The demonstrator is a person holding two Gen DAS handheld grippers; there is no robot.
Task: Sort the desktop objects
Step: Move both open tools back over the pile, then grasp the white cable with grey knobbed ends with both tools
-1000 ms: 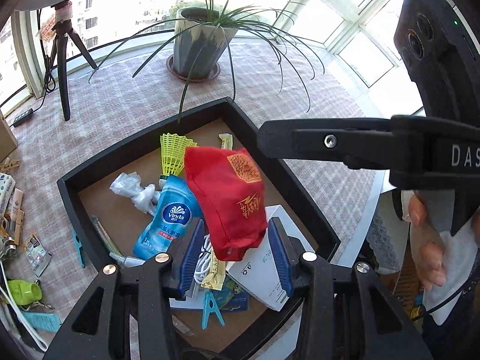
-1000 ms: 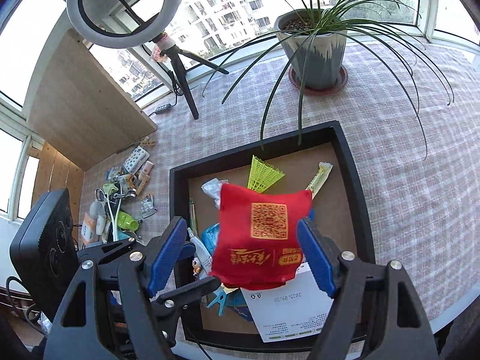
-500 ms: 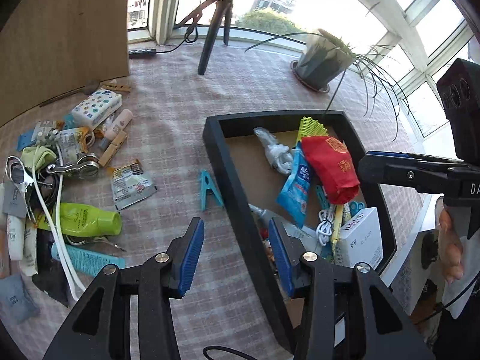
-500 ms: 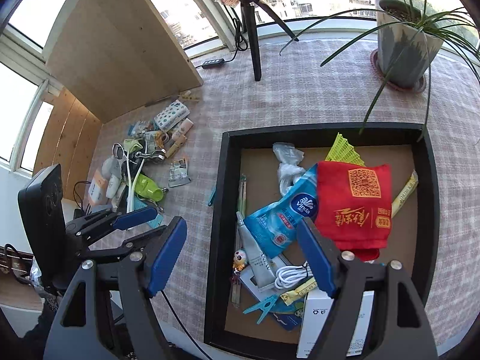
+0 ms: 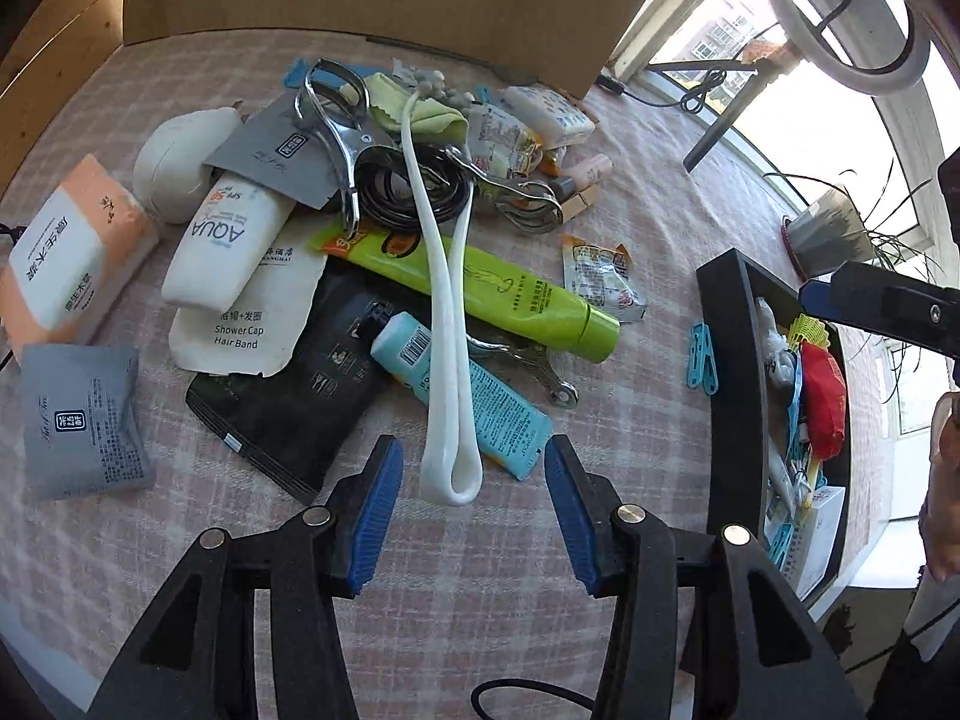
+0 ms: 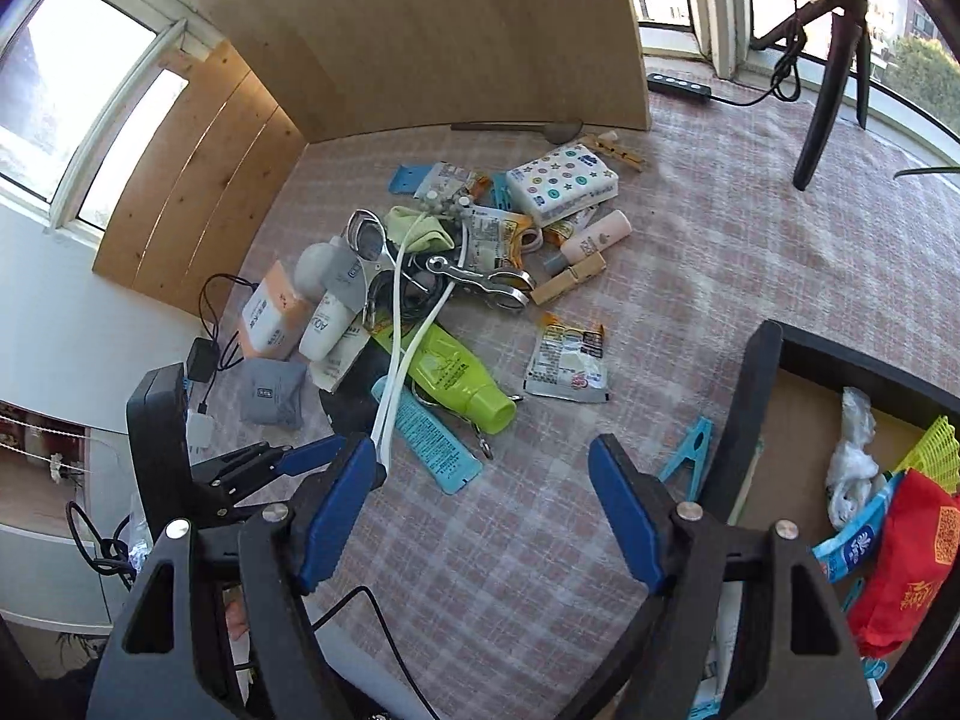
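Note:
A pile of small items lies on the checked cloth: a green tube (image 5: 498,294), a teal tube (image 5: 462,390), a white AQUA bottle (image 5: 225,240), metal scissors (image 5: 336,120) and a long white band (image 5: 444,324). My left gripper (image 5: 474,516) hangs over the pile's near edge, its jaws opening. The band's looped end lies between the blue pads, untouched. My right gripper (image 6: 480,510) hovers over bare cloth between the pile and the black tray (image 6: 750,420), jaws closing on nothing. A red pouch (image 6: 900,564) lies in the tray.
A blue clothespin (image 6: 687,462) sits just left of the tray wall. A snack packet (image 6: 567,360) lies apart from the pile. A wooden board (image 6: 420,30) stands behind it, with a tripod leg (image 6: 822,114) at the back right. A grey sachet (image 5: 78,420) is at the left.
The red pouch was between both grippers' pads above the tray; it now lies in the tray. Both grippers have swung left and down to the pile, their pads empty.

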